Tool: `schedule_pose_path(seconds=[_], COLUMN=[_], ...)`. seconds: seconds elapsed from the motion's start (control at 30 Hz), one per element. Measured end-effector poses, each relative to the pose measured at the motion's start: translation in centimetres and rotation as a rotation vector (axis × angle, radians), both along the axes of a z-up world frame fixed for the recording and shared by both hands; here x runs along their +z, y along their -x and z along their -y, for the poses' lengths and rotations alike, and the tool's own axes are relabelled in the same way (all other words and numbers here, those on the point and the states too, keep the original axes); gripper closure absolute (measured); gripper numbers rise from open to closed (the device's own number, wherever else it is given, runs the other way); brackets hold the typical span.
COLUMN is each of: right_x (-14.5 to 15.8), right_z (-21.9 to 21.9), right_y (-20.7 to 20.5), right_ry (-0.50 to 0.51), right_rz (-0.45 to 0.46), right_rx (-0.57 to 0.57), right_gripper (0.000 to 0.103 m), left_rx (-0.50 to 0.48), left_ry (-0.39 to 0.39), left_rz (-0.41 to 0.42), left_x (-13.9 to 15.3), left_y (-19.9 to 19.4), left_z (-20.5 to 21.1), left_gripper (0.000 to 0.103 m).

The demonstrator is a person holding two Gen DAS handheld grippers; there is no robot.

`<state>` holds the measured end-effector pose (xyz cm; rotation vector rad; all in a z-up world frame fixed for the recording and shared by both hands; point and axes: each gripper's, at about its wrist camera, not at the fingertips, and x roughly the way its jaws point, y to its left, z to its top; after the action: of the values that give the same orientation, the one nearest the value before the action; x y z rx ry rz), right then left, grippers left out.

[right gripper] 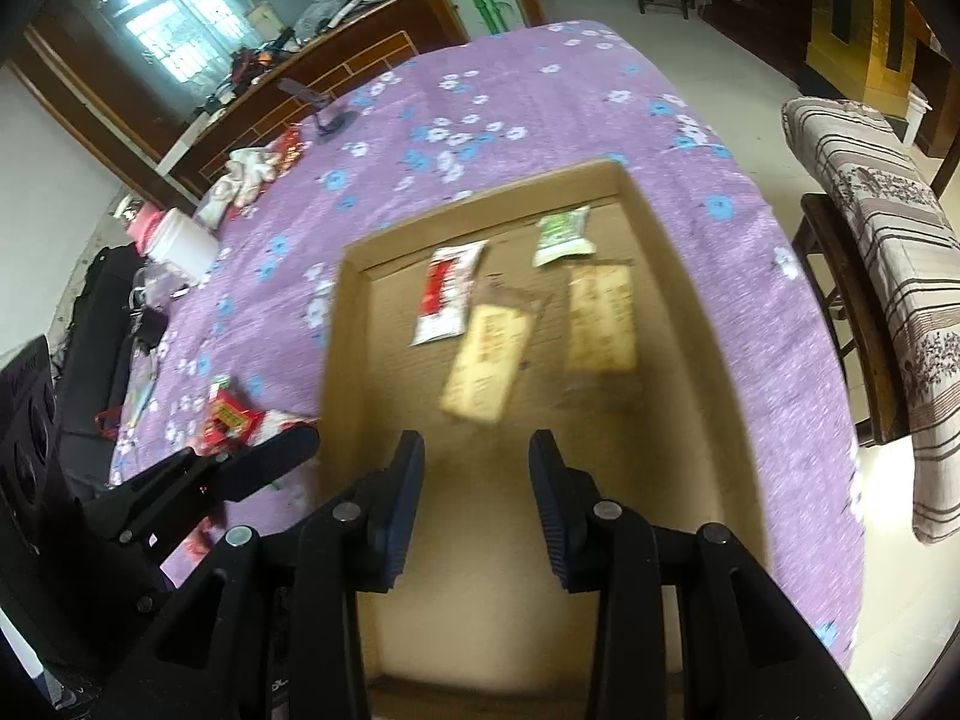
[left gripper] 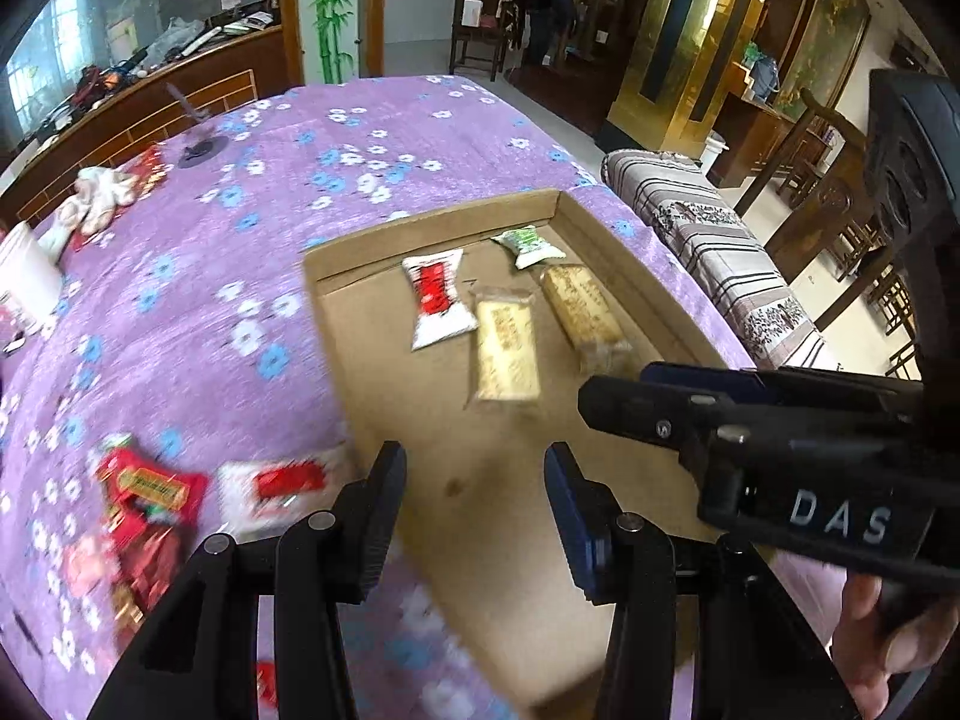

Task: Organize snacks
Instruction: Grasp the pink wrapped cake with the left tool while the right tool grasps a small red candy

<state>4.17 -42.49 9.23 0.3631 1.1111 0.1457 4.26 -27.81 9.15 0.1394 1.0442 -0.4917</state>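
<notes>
A shallow cardboard tray lies on a purple flowered cloth. In it are a red-and-white packet, a green-and-white packet and two tan biscuit packs. Loose red snack packets lie on the cloth left of the tray. My left gripper is open and empty over the tray's near left edge. My right gripper is open and empty over the tray's near end; it also shows in the left wrist view.
A red-and-white packet lies by the tray's left wall. A cloth bundle and a phone stand sit at the far left. A striped cushioned bench stands right of the table. A white jar is at the left edge.
</notes>
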Motion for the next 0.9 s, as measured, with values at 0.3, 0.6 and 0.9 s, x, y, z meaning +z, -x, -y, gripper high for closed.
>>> schedule_pose_path(seconds=[0.3,0.6,0.9], right_x=[1.5,-0.4,-1.9], right_z=[-6.9,-13.4,-15.5], right_y=[2.7,3.7,3.4], right_ry=[-0.063,-0.107,-0.097], right_rz=[0.029,-0.007,-0.042], right_rx=[0.095,0.280,0.584], right_gripper=[0.068,0.068,0.068], left_rx=[0.036,0.257,0.652], left_ry=[0.045,0.066,0.097], left_rz=[0.022,0.007,-0.069], left_x=[3.1,3.3,1.5], left_y=[4.3,6.5,11.2], left_z=[-9.2,-19.3,-24.4], left_gripper=[0.049,0.047,0.047])
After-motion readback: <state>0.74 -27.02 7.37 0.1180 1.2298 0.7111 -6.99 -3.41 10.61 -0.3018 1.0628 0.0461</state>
